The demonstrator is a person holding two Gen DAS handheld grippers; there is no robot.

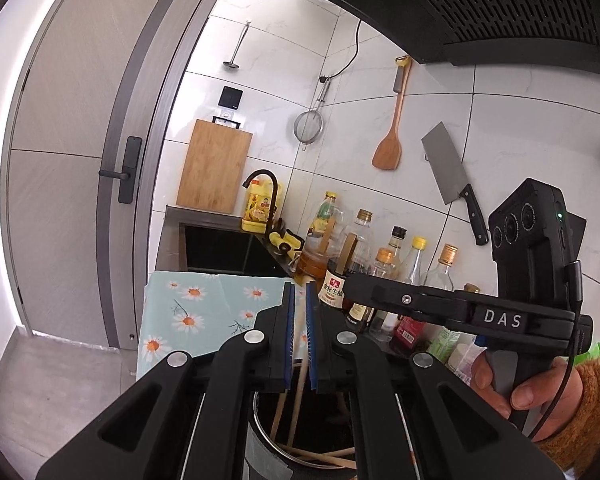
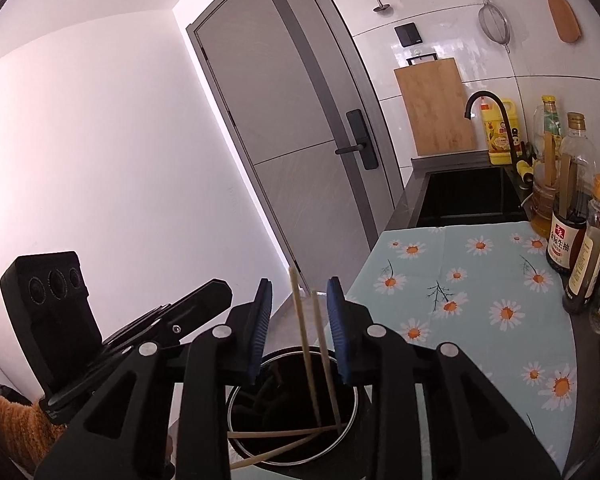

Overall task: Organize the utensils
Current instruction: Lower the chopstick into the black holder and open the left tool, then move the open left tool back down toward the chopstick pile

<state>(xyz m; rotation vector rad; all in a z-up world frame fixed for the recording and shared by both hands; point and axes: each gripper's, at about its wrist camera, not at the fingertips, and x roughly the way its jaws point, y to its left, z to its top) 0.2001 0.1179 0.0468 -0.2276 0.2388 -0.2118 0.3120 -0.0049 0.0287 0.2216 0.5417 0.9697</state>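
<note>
Between the right tool's (image 2: 299, 320) pads stand two chopsticks (image 2: 305, 344).

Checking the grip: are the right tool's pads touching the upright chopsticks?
Apart. The right wrist view shows the right tool open, background visible between each pad and the upright chopsticks.

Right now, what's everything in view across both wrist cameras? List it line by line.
chopsticks: several, pale wood; two upright, others lying across the holder rim
holder: one, dark, metal-rimmed, below both grippers
cloth: one, light blue with daisies, on counter
bottles: many, mixed, along wall
cutting board: one, wooden, behind sink
sink: one, black
wall utensils: strainer, wooden spatula, cleaver
door: one, grey
left hand-held gripper: narrow gap
right hand-held gripper: open around upright chopsticks
</note>
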